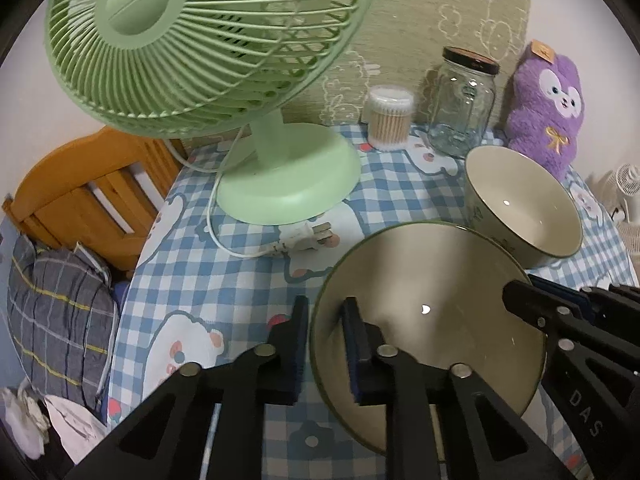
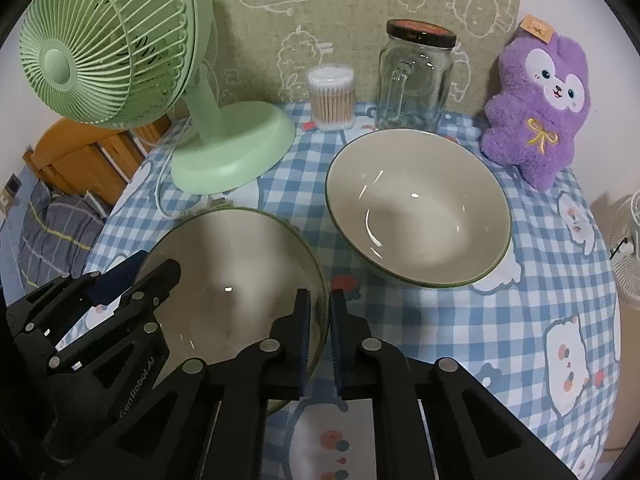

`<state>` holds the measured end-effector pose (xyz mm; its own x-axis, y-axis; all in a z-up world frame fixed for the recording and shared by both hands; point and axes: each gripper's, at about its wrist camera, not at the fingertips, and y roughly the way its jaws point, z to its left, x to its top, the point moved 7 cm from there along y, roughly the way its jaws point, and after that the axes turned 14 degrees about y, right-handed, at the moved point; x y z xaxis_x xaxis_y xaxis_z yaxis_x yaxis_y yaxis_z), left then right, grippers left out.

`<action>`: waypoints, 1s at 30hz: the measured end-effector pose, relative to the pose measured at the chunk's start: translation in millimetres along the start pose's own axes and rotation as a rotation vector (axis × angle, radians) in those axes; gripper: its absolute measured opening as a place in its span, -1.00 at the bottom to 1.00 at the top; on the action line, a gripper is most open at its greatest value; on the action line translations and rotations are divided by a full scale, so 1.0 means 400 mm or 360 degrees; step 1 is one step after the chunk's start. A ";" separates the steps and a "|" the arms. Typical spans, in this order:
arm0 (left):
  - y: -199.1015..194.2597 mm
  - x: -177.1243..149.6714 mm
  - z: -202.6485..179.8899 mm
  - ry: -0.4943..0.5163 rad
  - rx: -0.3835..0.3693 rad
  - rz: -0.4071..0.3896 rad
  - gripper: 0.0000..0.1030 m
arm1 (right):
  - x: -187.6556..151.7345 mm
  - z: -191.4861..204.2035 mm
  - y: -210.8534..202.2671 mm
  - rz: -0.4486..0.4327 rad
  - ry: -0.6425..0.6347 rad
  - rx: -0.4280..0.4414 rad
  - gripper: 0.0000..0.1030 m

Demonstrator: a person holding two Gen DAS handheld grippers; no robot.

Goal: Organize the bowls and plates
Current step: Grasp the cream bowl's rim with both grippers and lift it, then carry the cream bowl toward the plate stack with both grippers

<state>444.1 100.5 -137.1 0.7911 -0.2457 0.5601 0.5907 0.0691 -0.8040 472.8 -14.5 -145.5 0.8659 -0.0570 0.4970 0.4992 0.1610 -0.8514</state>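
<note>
The near bowl (image 1: pixel 432 320) sits at the front of the worktop (image 2: pixel 520 320), with a second bowl (image 2: pixel 418 208) just behind it and slightly to the right, the two close but apparently not touching. Both grippers are clamped on the near bowl's rim, on opposite sides: the left gripper (image 1: pixel 326 344) has one finger inside and one outside the left wall, and the right gripper (image 2: pixel 320 336) pinches the right wall the same way.

The step in hand looks like a two-handed lift, probably to nest this bowl into the other. To do it well, both hands should rise together and stay level (a thin rim grip can slip if one side leads), then carry it over the second bowl before lowering.

The left wrist view shows the fan's (image 1: pixel 224 80) loose plug (image 1: pixel 308 236) lying just beyond the near bowl. The right wrist view shows the second bowl's whole empty inside.
</note>
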 end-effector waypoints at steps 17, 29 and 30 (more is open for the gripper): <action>-0.014 -0.010 -0.001 -0.0002 -0.0039 0.0056 -0.80 | -0.007 0.003 -0.008 0.0002 -0.0031 -0.0038 -0.80; -0.044 -0.043 -0.014 -0.0028 -0.0078 0.0095 -0.81 | -0.041 -0.007 -0.044 0.0030 -0.0035 -0.0035 -0.80; -0.050 -0.047 -0.017 -0.0033 -0.0082 0.0094 -0.81 | -0.044 -0.007 -0.048 0.0027 -0.0036 -0.0036 -0.80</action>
<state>416.3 97.3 -132.7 0.8278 -0.2228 0.5150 0.5343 0.0326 -0.8447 448.0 -19.3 -138.4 0.8736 -0.0320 0.4856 0.4850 0.1392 -0.8634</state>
